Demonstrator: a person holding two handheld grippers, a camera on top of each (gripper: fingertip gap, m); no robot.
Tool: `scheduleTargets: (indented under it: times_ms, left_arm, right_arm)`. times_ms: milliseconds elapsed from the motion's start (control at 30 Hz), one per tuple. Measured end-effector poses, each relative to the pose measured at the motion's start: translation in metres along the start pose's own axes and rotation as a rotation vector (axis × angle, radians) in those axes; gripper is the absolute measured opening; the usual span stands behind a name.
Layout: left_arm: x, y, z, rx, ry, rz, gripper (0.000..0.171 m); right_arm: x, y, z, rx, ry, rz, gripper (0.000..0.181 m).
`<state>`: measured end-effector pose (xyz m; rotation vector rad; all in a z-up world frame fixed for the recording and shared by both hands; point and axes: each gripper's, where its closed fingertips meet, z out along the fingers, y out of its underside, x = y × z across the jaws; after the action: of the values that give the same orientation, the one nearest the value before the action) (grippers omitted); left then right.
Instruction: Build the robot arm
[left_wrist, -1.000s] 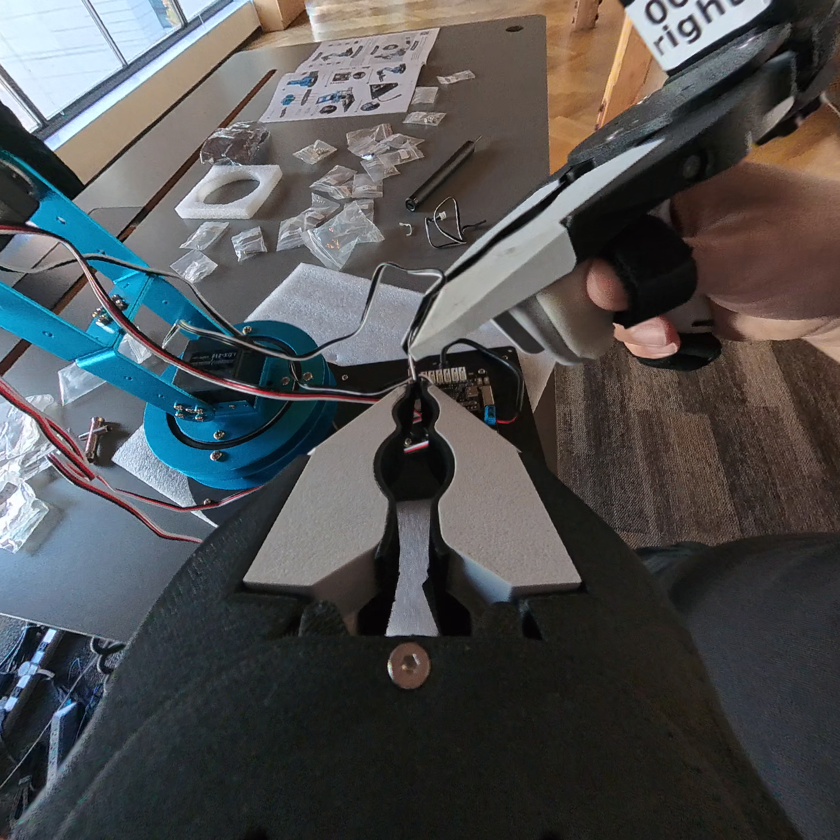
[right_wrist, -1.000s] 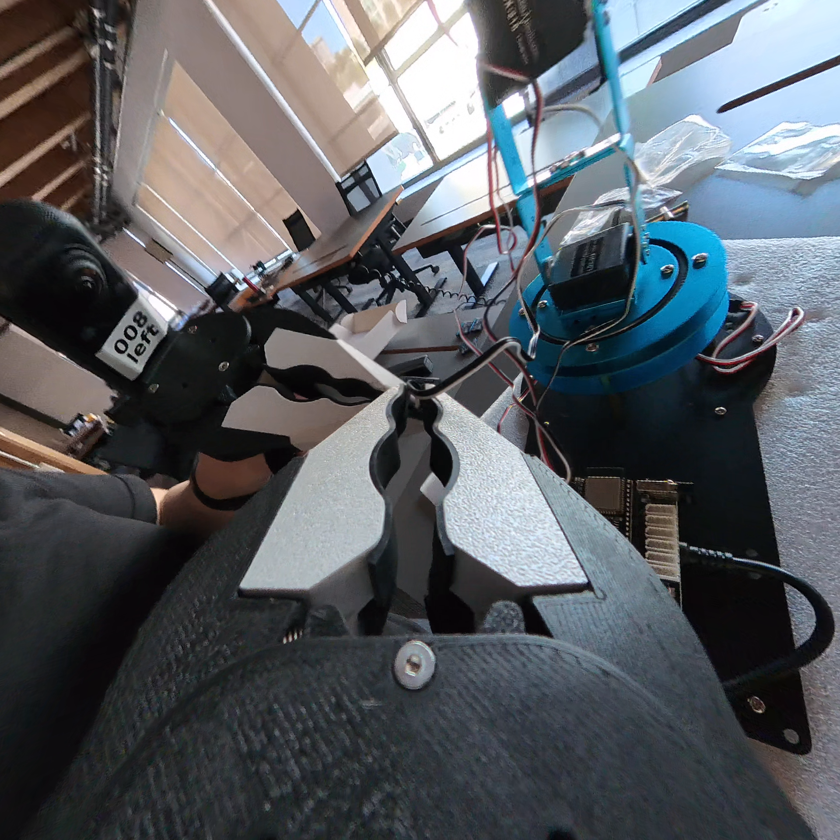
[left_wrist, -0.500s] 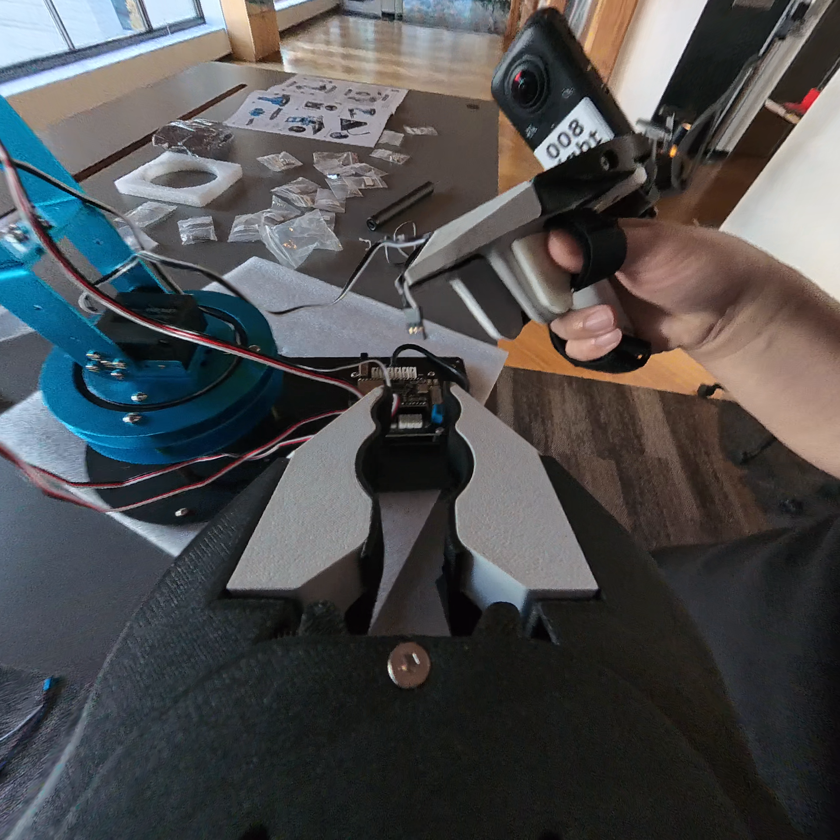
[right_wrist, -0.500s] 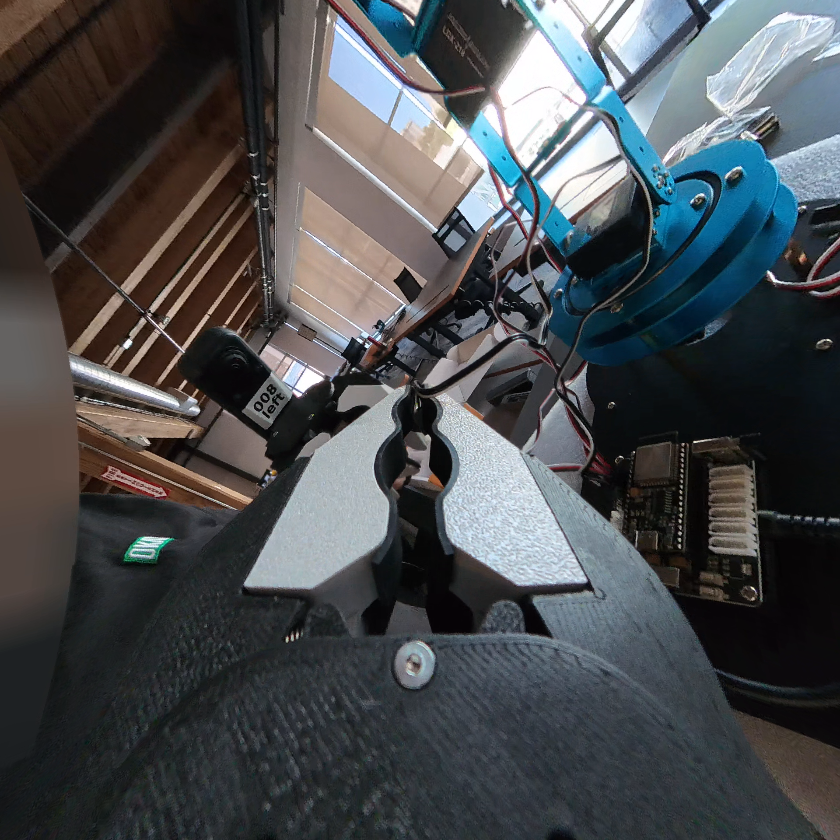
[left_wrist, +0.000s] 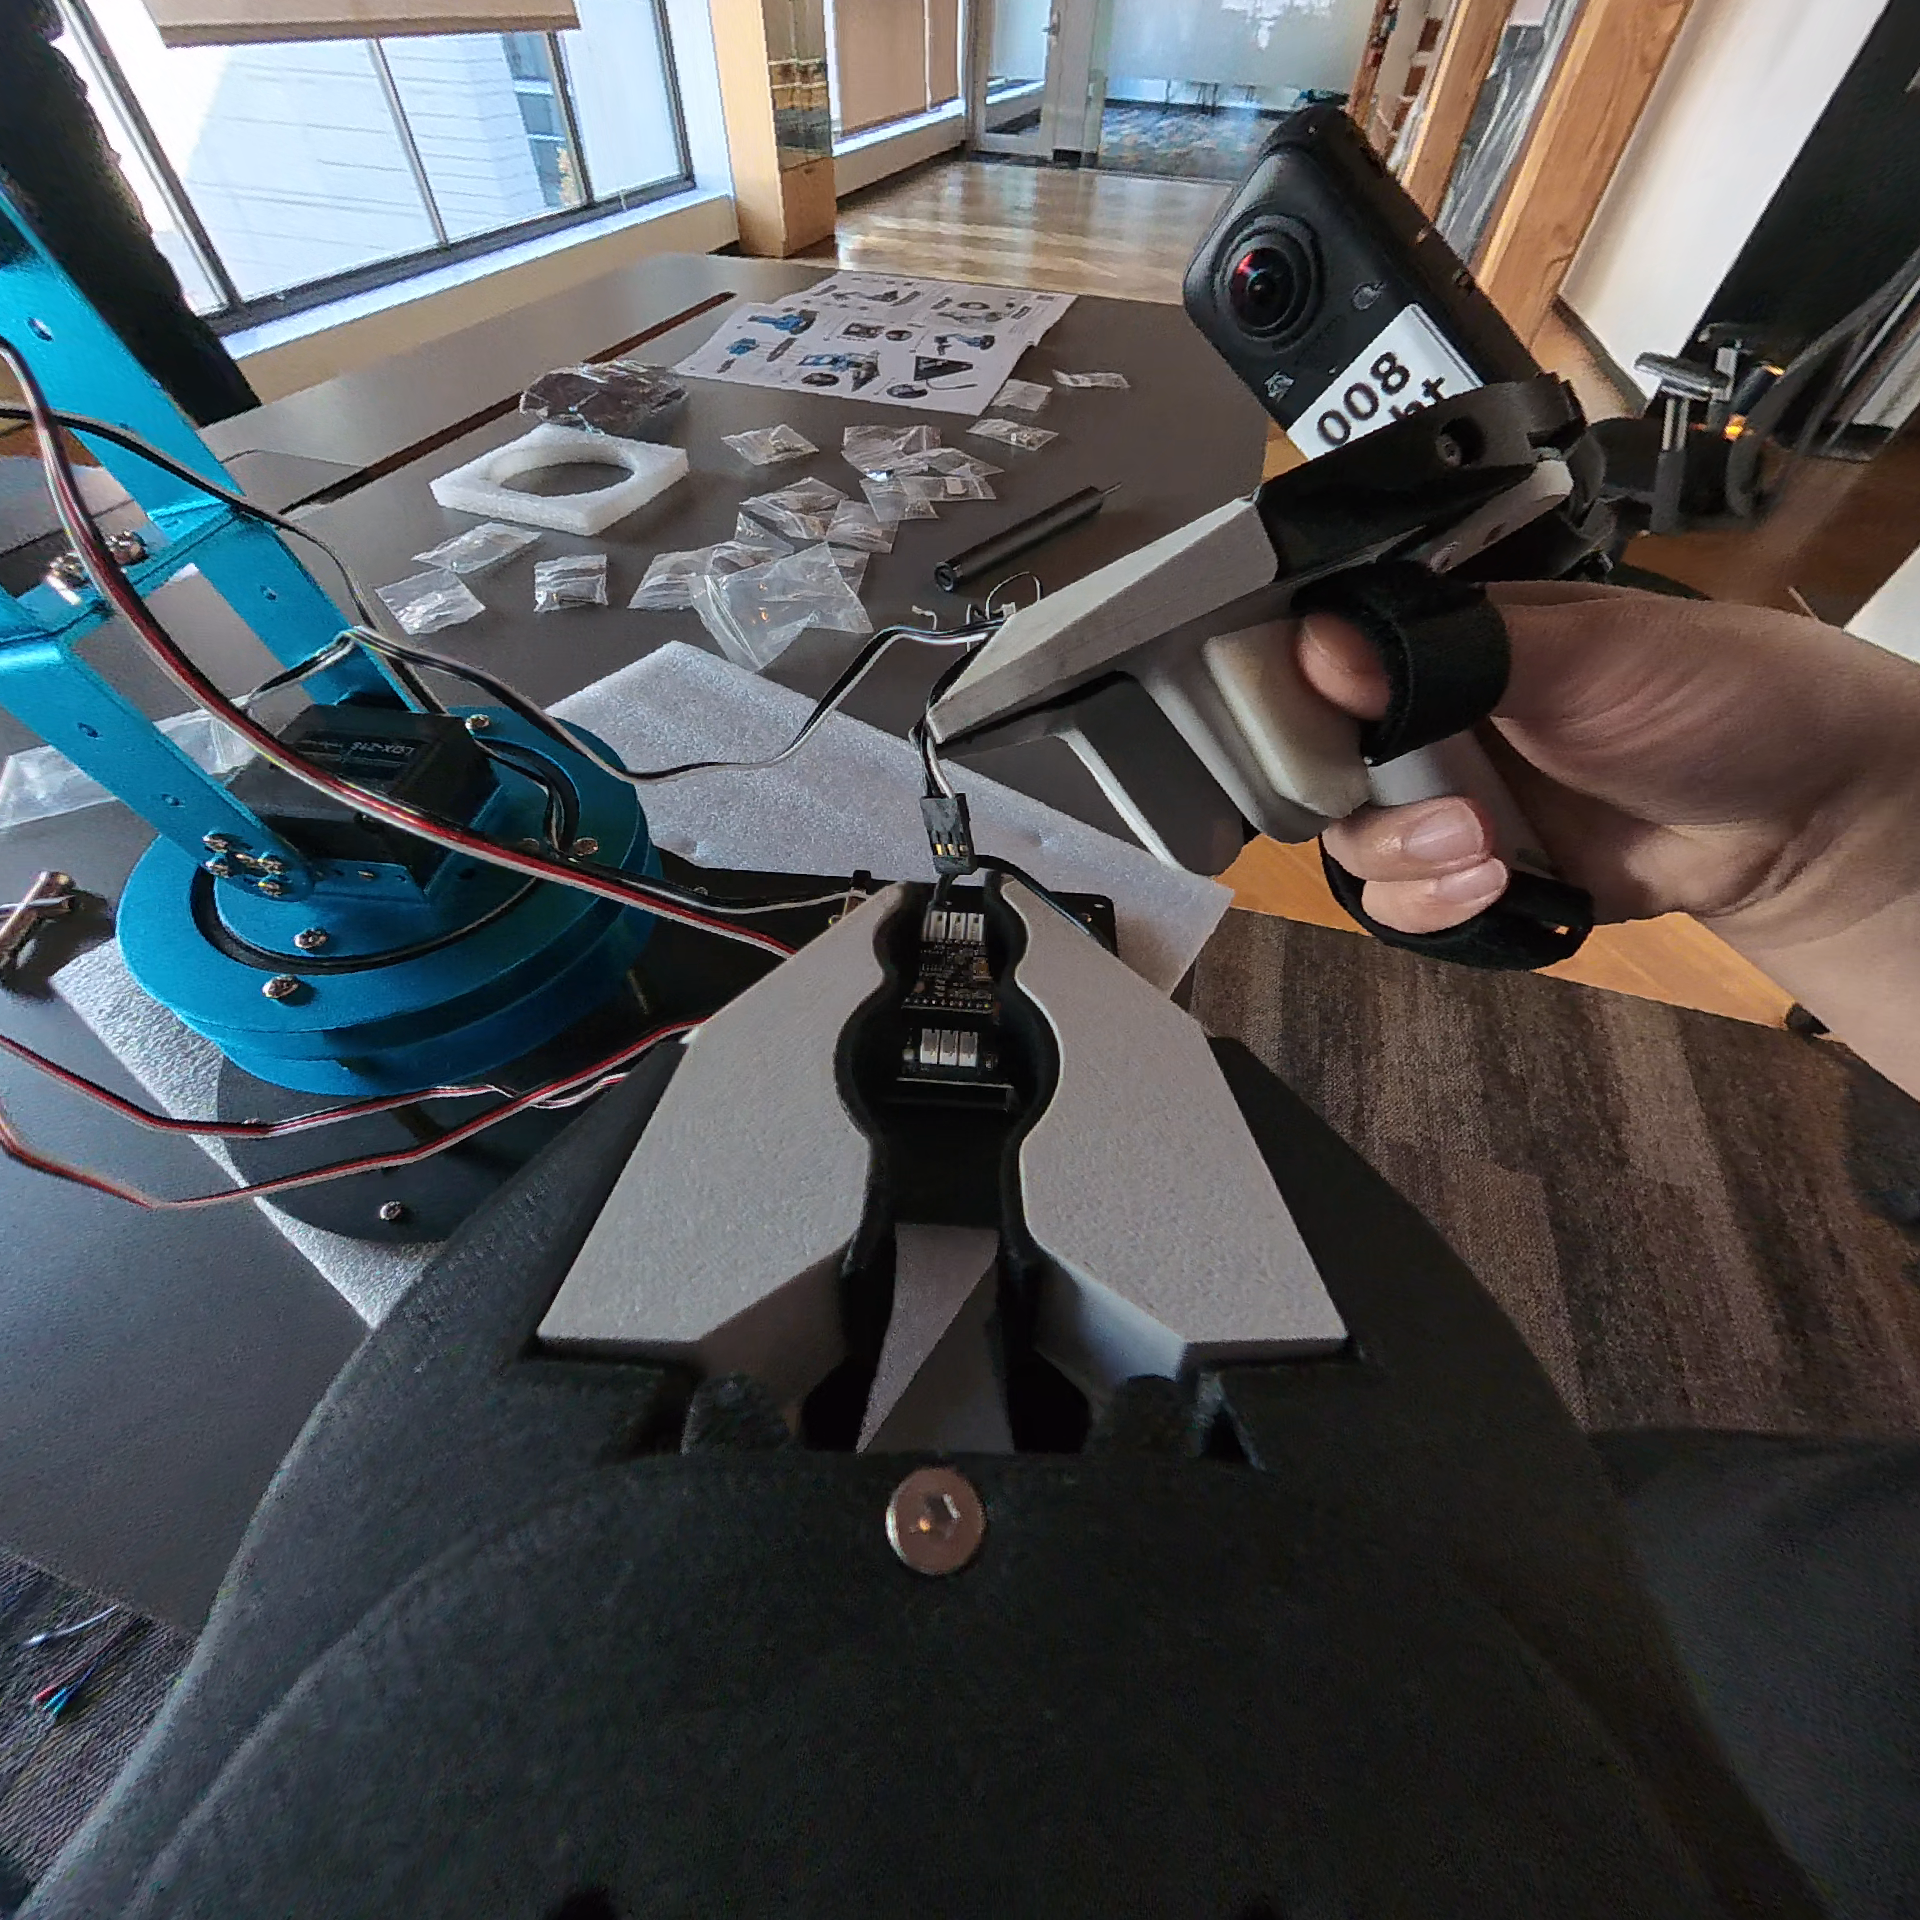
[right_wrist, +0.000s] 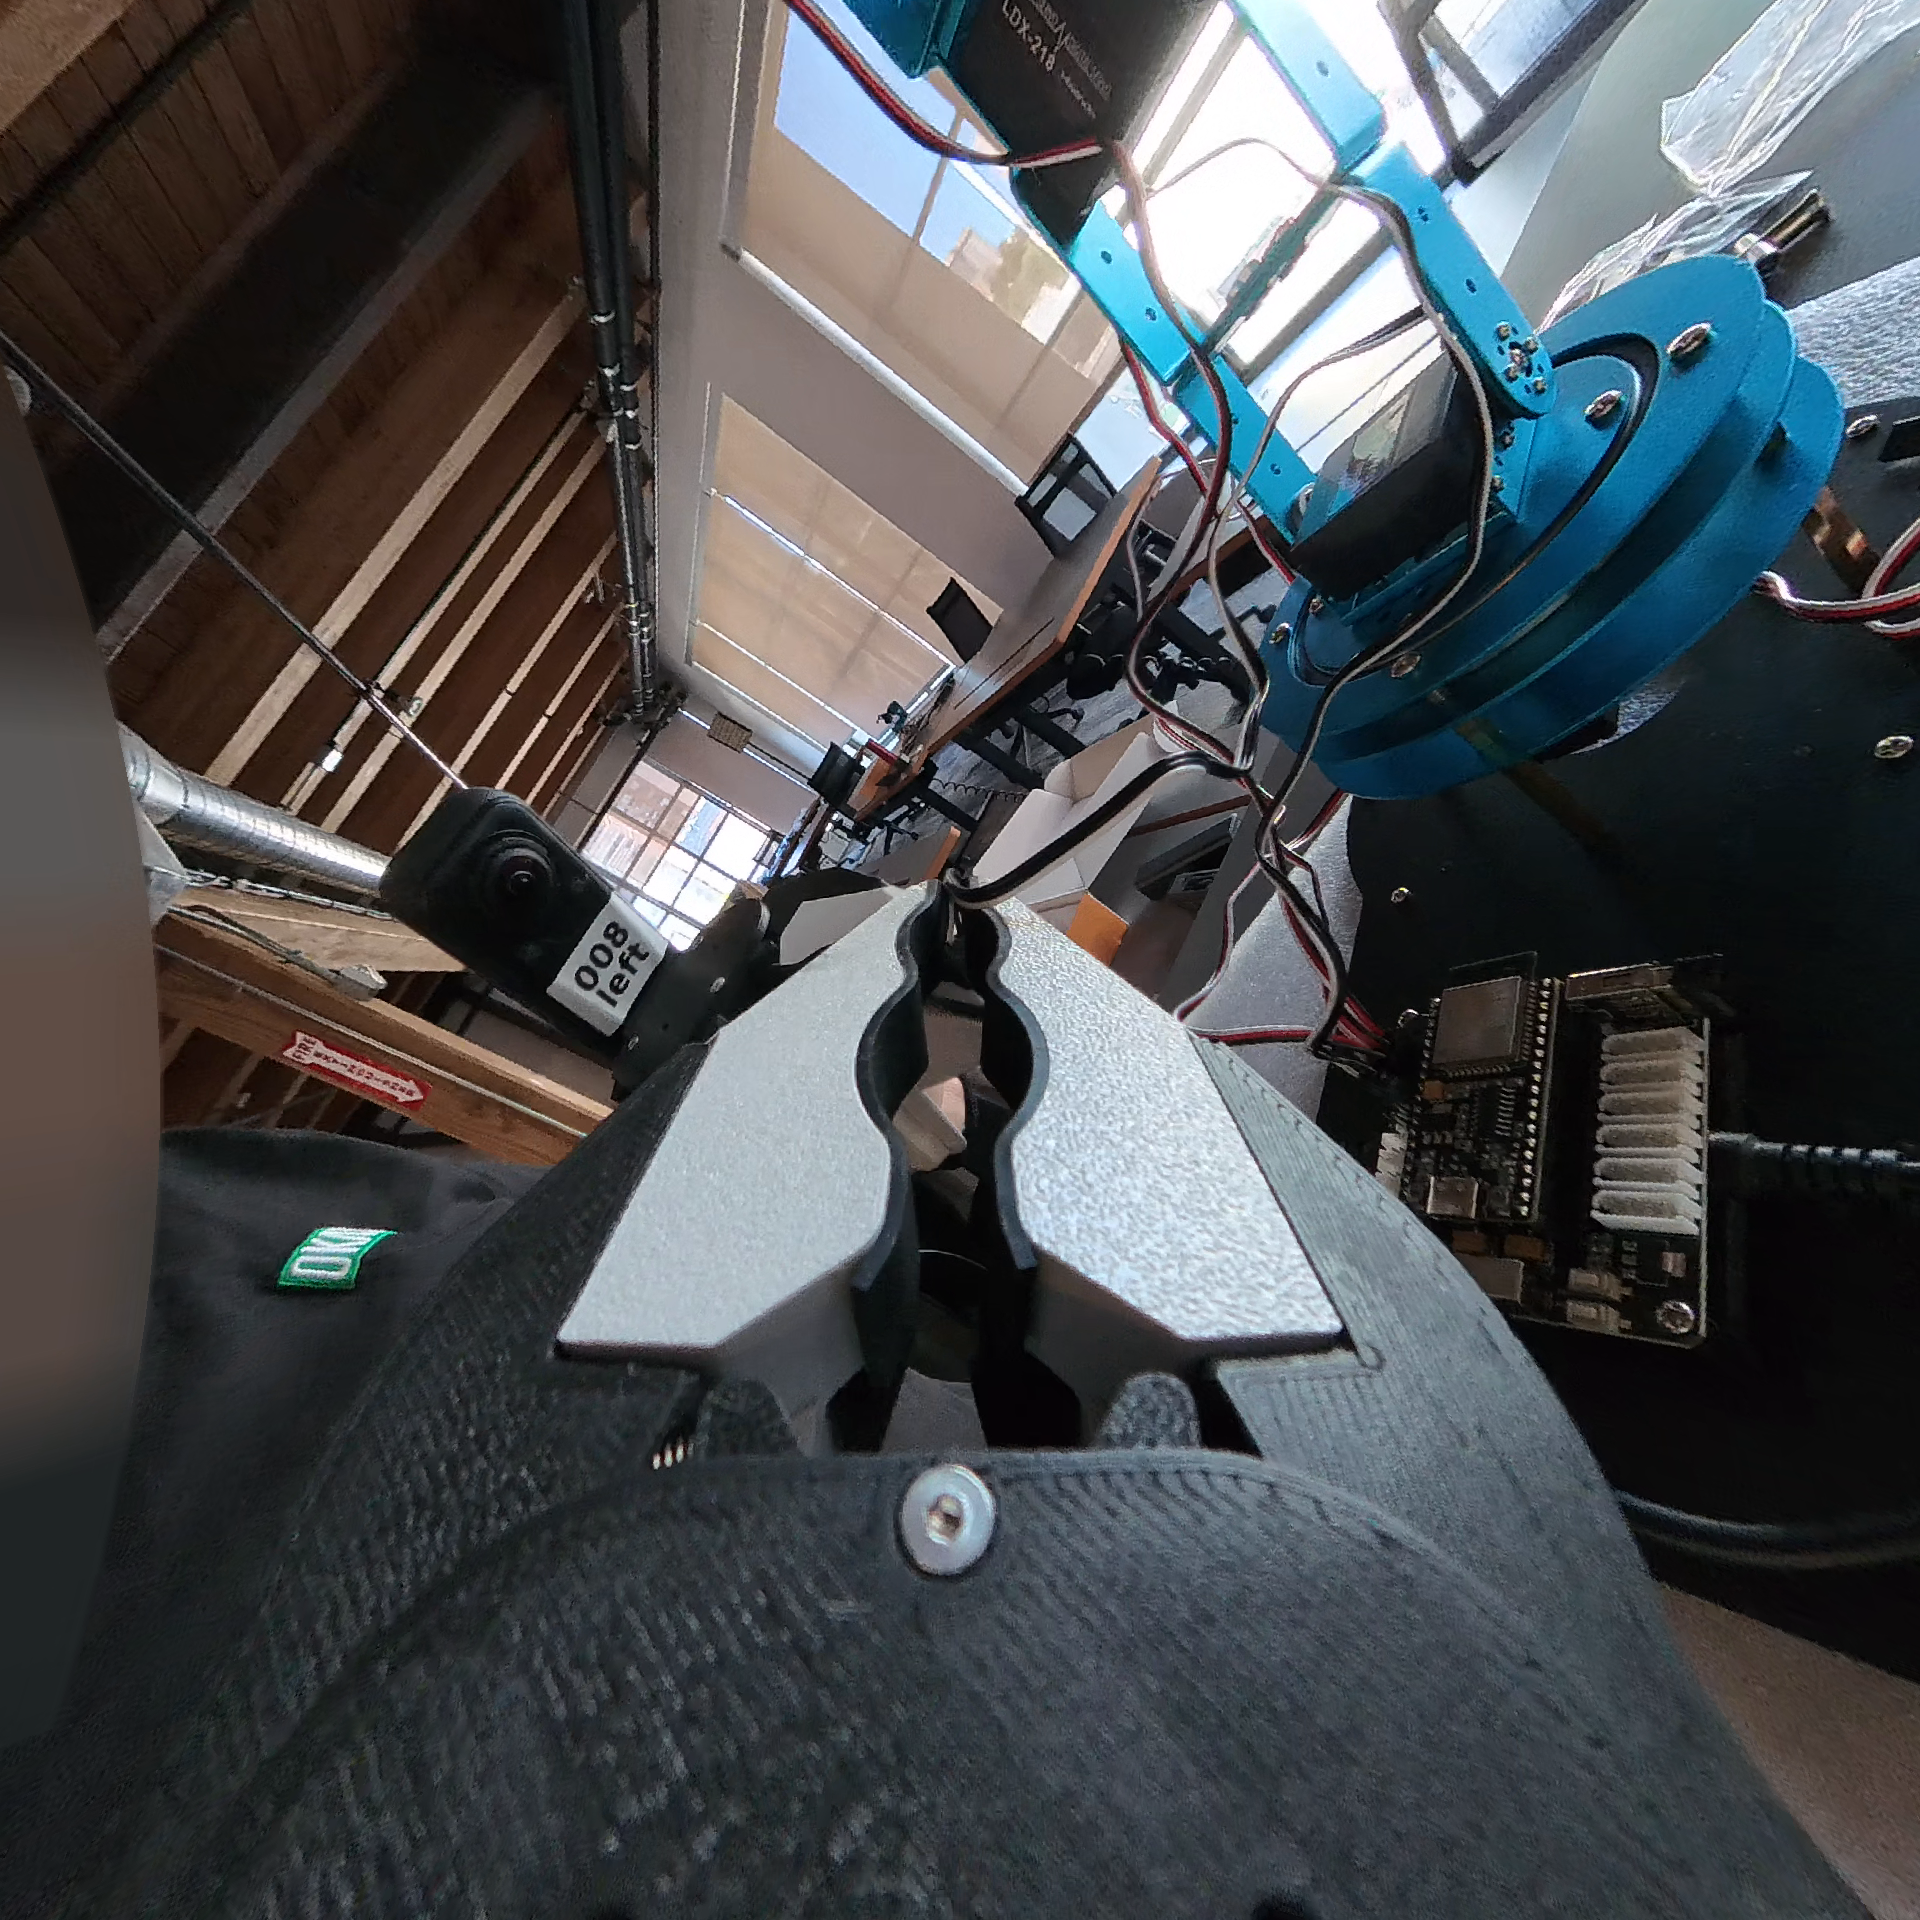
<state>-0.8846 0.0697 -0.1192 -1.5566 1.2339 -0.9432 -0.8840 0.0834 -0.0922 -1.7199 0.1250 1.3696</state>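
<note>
The right tongs are clenched on a servo wire, pinching it at the tips, so its black plug hangs just below them, directly above the circuit board on the table. The left tongs are released and hold nothing, with the board seen through their gap. The wire runs back to the blue arm base.
</note>
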Motion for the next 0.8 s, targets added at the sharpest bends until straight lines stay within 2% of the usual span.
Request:
scheduleTargets:
  times_ms: [133, 233, 400, 500, 600, 800]
  left_arm:
    - [-0.003, 0.000, 0.005, -0.008, -0.071, 0.060, 0.017]
    - [-0.003, -0.002, 0.008, -0.003, -0.109, 0.111, 0.005]
    - [-0.002, -0.002, 0.009, -0.008, -0.116, 0.128, 0.004]
    - [-0.001, -0.005, 0.008, 0.003, -0.103, 0.109, 0.004]
    - [0.001, -0.008, 0.006, 0.006, -0.097, 0.113, 0.004]
    - [0.005, -0.010, 0.003, -0.007, -0.088, 0.148, 0.004]
  right_arm:
    - [0.001, 0.000, -0.001, -0.006, -0.017, 0.018, 0.002]
    - [0.001, 0.001, -0.001, -0.014, -0.026, 0.021, 0.002]
    - [-0.002, 0.000, -0.002, -0.027, -0.055, -0.011, 0.003]
    - [-0.007, 0.005, 0.000, -0.065, -0.088, -0.109, 0.018]
    - [-0.003, 0.012, -0.001, -0.105, -0.081, -0.251, 0.019]
    - [-0.008, 0.010, -0.009, -0.125, -0.183, -0.463, 0.016]
